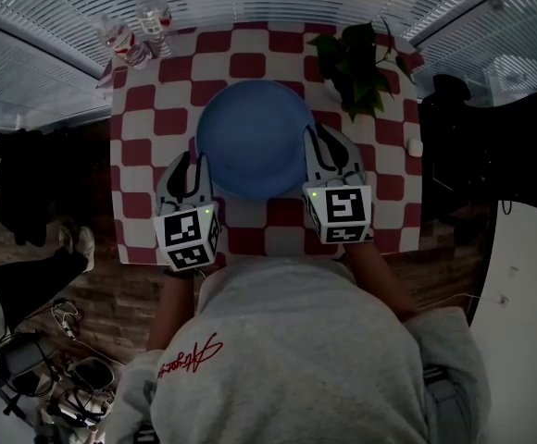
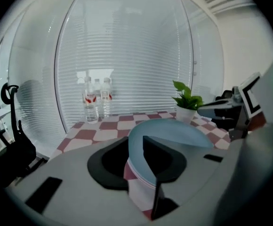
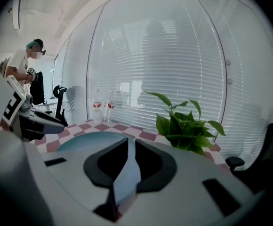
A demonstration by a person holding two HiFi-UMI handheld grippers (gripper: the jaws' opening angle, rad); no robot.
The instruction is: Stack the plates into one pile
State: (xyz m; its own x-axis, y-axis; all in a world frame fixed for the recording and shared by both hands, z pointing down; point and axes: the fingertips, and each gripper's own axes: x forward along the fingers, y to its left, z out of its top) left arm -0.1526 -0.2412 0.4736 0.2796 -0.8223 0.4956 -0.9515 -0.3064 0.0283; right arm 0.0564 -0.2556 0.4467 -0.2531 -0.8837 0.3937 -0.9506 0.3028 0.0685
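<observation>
Closest in, my left gripper [image 1: 193, 163] is clenched on the rim of the blue plate [image 1: 250, 137]. The edge runs straight through the gap between its jaws, and checked cloth [image 1: 250, 63] shows below it. Under that rim I can make out thin layered lines, possibly more plates nested beneath, but I can't be sure.

My right gripper [image 1: 327, 141] is clamped on the opposite rim in the same way, with the edge pinched between its jaws. The plate therefore spans from one pair of jaws to the other, and most of its disc lies just beyond both sets of tips.

Further out past the right jaws stands a plant [image 1: 356, 63]. Well beyond the left jaws, some bottles [image 1: 134, 30] sit at the far edge.

I see no loose plate anywhere on the cloth. My guess is that the stacking is mostly or fully done, and what I hold is the pile itself. If so, all that's left is to set it down and let go.
</observation>
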